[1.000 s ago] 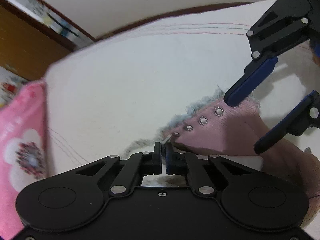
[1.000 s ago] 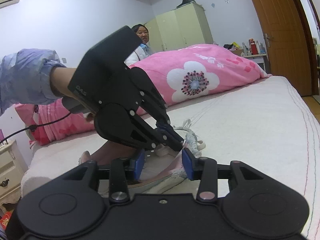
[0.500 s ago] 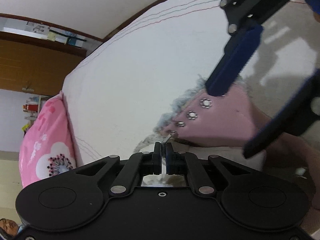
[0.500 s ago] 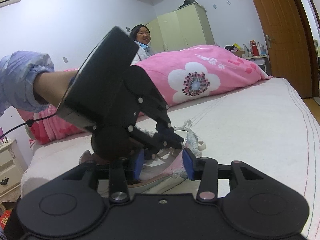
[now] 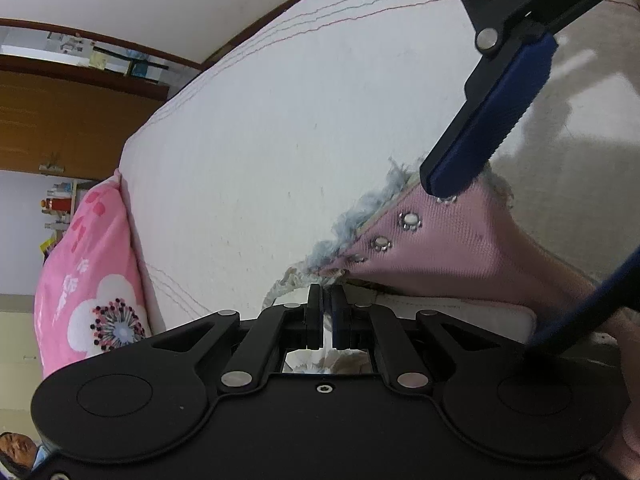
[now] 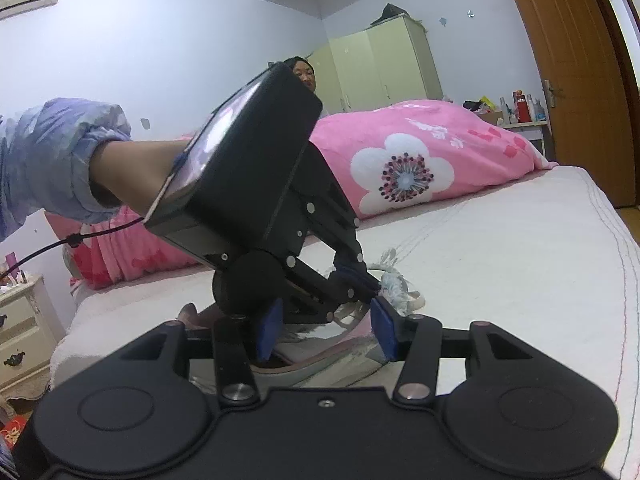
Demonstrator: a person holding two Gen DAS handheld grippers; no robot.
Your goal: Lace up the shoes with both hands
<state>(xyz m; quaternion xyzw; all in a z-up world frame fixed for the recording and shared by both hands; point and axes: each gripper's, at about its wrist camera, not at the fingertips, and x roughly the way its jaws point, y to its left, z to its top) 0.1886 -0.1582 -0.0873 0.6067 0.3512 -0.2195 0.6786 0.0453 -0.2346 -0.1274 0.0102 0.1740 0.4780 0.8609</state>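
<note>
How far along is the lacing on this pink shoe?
Early. Done: nothing visible; the eyelets on the pink shoe look empty. In hand: the left gripper is shut on the lace; the right gripper is opening around the shoe. Left: threading every visible eyelet.

The left gripper [image 5: 326, 312] is pointing steeply downward with its jaws pressed nearly together, pinching a thin strip of lace [image 5: 329, 334] between them. A bare forearm [image 6: 132, 172] in a rolled-up sleeve [image 6: 56, 160] is carrying it. The right gripper [image 6: 326, 330] is lying nearly level, just behind the left jaws; its jaws are opening, their pads gripping nothing.
</note>
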